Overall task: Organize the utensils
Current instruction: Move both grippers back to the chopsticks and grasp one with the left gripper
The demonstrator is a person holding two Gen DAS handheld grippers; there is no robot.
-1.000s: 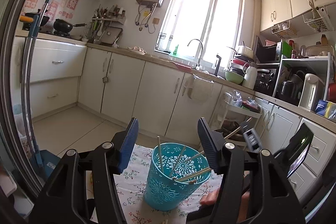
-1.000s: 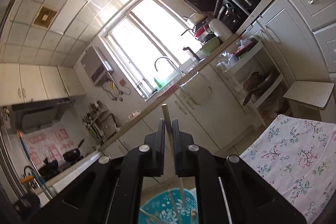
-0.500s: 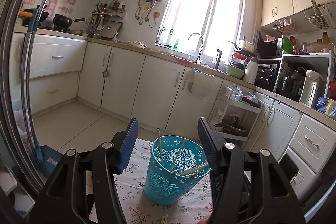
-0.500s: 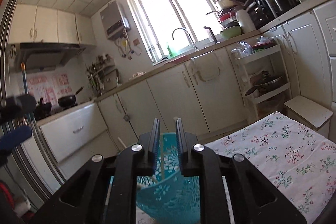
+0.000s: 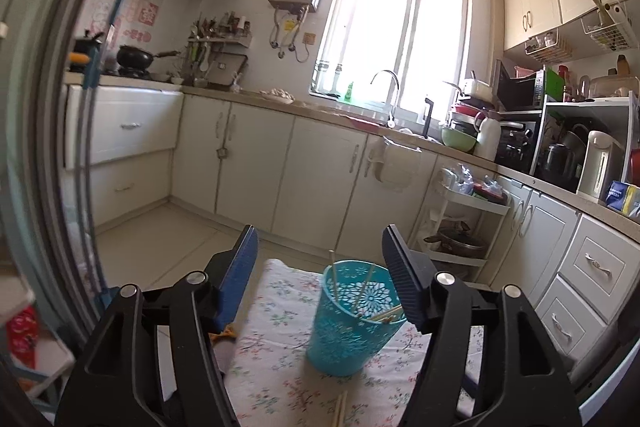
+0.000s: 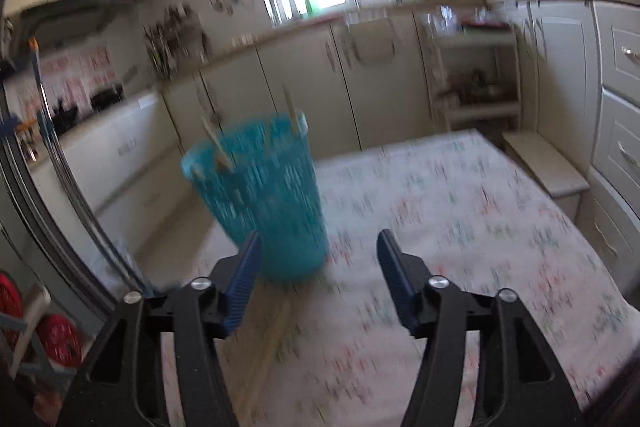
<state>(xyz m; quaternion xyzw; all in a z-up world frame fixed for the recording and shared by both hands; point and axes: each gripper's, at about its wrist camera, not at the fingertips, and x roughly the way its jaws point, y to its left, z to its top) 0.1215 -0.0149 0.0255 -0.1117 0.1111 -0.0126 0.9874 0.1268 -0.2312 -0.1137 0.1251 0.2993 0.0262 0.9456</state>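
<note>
A turquoise perforated basket (image 5: 352, 319) stands on a floral tablecloth (image 5: 280, 379) and holds several wooden chopsticks (image 5: 362, 291). My left gripper (image 5: 318, 263) is open and empty, with the basket just beyond and between its fingers. A loose pair of chopsticks (image 5: 340, 407) lies on the cloth in front of the basket. In the blurred right wrist view the basket (image 6: 260, 195) stands to the left of centre with chopsticks (image 6: 290, 109) sticking up. My right gripper (image 6: 318, 267) is open and empty, low over the cloth (image 6: 460, 227), its left finger near the basket's base.
A wooden strip or chopstick (image 6: 268, 351) lies on the table near the right gripper. White kitchen cabinets (image 5: 320, 171) and a rolling rack (image 5: 460, 223) stand behind the table. A low white stool (image 6: 540, 163) stands at the table's far right.
The right gripper has let go of its chopstick into the basket, opened wide and swung down toward the table. The left gripper has drawn back a little from the basket.
</note>
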